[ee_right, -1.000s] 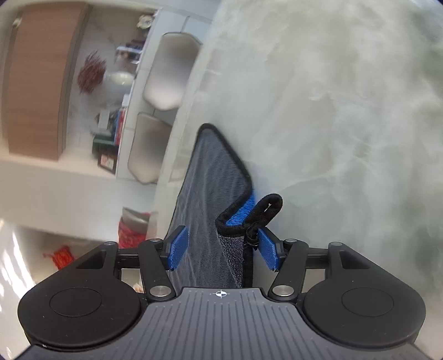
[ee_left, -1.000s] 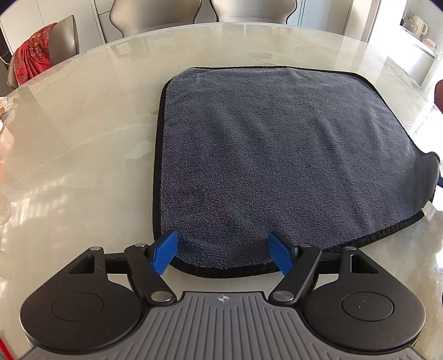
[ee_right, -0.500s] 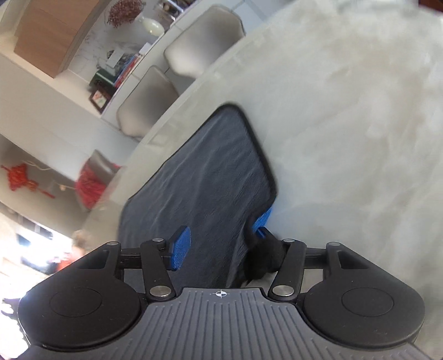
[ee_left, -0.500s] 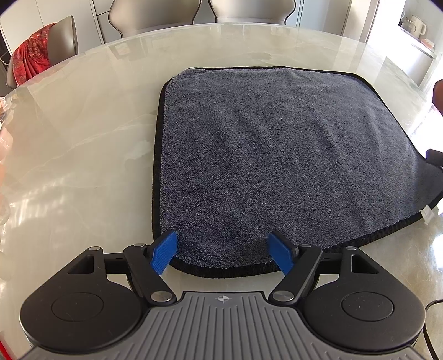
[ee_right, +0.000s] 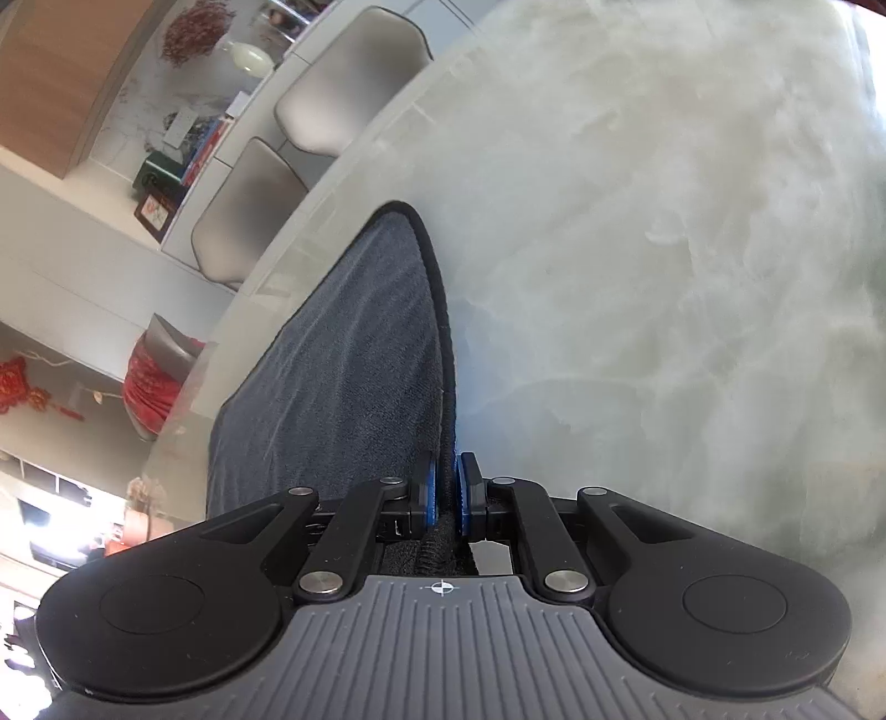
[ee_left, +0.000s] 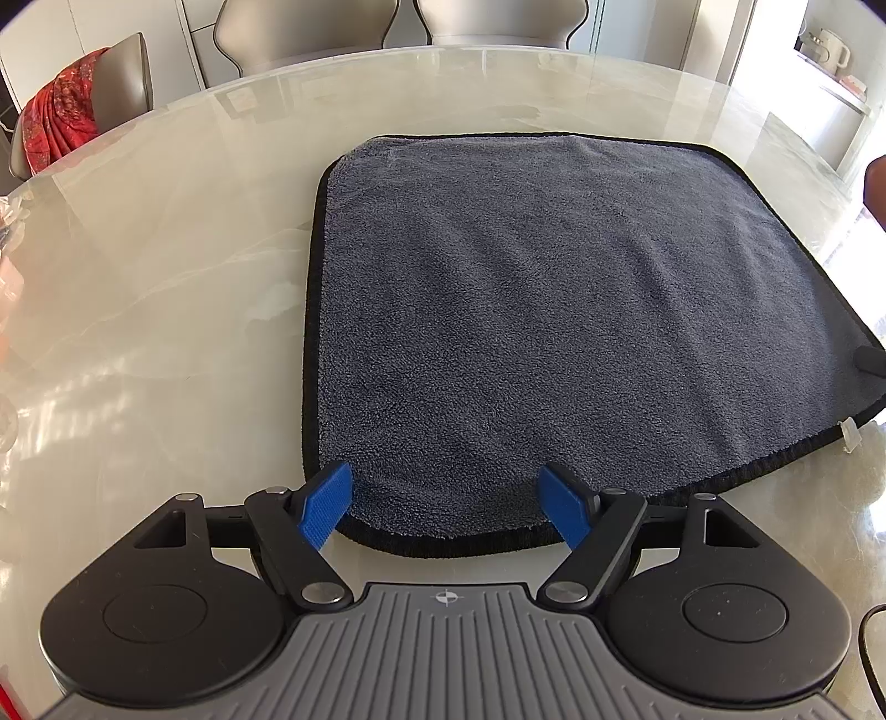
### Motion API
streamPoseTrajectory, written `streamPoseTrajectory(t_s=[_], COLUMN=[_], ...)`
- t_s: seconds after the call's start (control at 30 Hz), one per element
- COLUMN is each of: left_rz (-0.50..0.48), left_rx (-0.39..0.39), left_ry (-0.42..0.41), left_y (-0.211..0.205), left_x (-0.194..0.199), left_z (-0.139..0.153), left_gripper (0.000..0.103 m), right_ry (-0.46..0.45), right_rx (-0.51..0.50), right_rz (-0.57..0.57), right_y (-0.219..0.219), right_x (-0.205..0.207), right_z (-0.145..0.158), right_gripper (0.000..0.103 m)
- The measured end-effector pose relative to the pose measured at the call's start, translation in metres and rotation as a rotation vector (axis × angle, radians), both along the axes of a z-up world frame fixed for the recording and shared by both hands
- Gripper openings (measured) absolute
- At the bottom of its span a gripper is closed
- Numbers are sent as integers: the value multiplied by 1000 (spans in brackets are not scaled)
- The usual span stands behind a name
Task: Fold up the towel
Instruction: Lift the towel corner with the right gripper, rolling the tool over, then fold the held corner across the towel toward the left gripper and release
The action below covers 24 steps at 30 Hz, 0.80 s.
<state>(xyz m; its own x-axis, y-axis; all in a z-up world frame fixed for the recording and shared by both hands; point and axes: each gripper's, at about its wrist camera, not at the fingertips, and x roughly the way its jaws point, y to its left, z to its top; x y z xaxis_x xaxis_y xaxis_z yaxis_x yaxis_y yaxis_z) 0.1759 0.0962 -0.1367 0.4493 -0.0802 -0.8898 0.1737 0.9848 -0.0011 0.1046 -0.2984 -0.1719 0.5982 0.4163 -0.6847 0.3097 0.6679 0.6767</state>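
A grey-blue towel (ee_left: 554, 310) with a black hem lies spread flat on the pale marble table (ee_left: 155, 288). My left gripper (ee_left: 448, 507) is open, its blue pads straddling the towel's near left edge just above the hem. My right gripper (ee_right: 446, 490) is shut on the towel's black hem at its right edge; the towel (ee_right: 354, 360) stretches away from it, seen at a steep tilt. A dark bit of the right gripper (ee_left: 870, 360) shows at the towel's right edge in the left wrist view.
Grey chairs (ee_left: 482, 22) stand behind the table's far edge. One at the far left carries a red cloth (ee_left: 61, 122). A white tag (ee_left: 850, 437) sticks out at the towel's near right corner. Shelves and chairs (ee_right: 249, 210) lie beyond the table.
My right gripper has closed on the towel's hem and rotated; the lifted right corner now lies flatter. My left gripper has stayed open in place.
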Motion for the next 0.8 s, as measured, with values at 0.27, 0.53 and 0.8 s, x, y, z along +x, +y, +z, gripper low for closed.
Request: streamPoseTrajectory(t_s=[0.27,0.53,0.8], left_rz=[8,40,81], left_rx=[-12,-13,-35], left_ry=[-4,-38,-41], left_y=[4,28,66], left_x=[5,7,0], left_z=[6,15,14], left_gripper=[78,78,78], right_ry=[-56,-149,-167], right_rx=[94,130,133], right_rz=[5,222,450], right_y=[10,70,149], right_x=[11,50,84], right_z=[13,50,66], right_gripper=[6,6,6])
